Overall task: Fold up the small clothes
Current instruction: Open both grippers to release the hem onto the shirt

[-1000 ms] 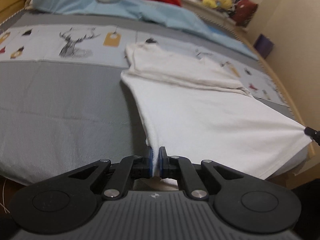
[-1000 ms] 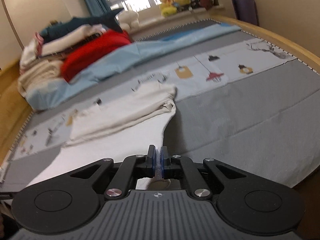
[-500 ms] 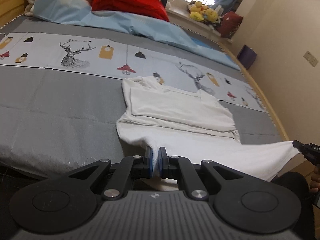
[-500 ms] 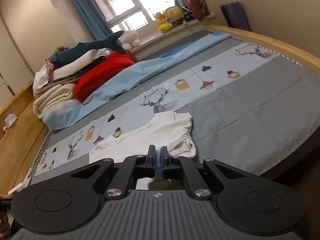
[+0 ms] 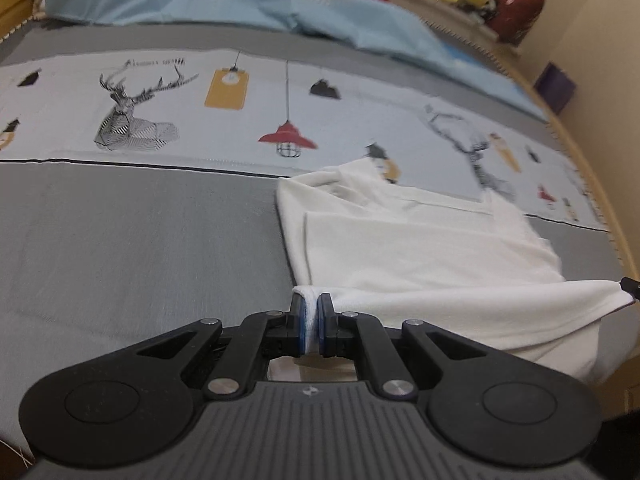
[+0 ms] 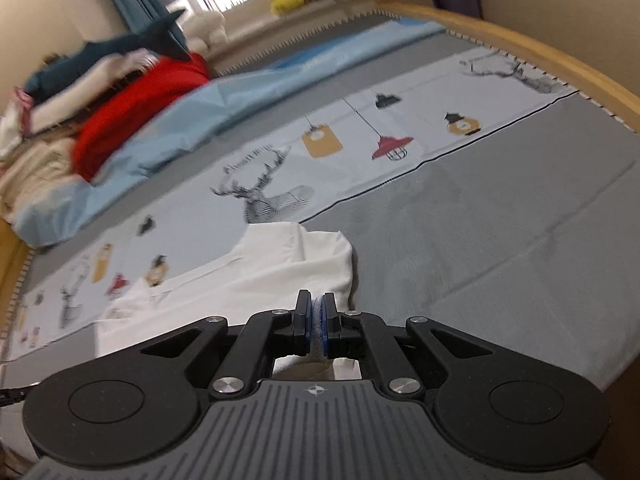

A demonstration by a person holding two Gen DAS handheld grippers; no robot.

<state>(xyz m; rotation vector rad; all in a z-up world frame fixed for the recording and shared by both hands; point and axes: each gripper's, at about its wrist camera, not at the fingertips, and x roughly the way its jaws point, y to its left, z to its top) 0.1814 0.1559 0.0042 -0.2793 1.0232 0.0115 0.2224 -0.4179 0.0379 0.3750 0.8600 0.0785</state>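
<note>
A small white garment (image 5: 420, 248) lies on the grey bed cover, its upper part folded in layers. My left gripper (image 5: 311, 322) is shut on one bottom corner of it. My right gripper (image 6: 315, 322) is shut on the other bottom corner of the garment (image 6: 288, 276). The hem hangs stretched between the two grippers, lifted above the bed. The right gripper's tip also shows at the right edge of the left wrist view (image 5: 630, 285).
The bed cover has a grey part (image 5: 140, 240) and a pale printed band with deer and lamps (image 5: 240, 112). A light blue blanket (image 5: 280, 8), a red item (image 6: 132, 116) and piled bedding lie at the far side. A wooden bed rail (image 6: 540, 56) runs along the edge.
Both grippers have carried the garment's bottom edge forward over the bed toward its folded upper part. The lower half is now raised and doubling over instead of stretched out flat.
</note>
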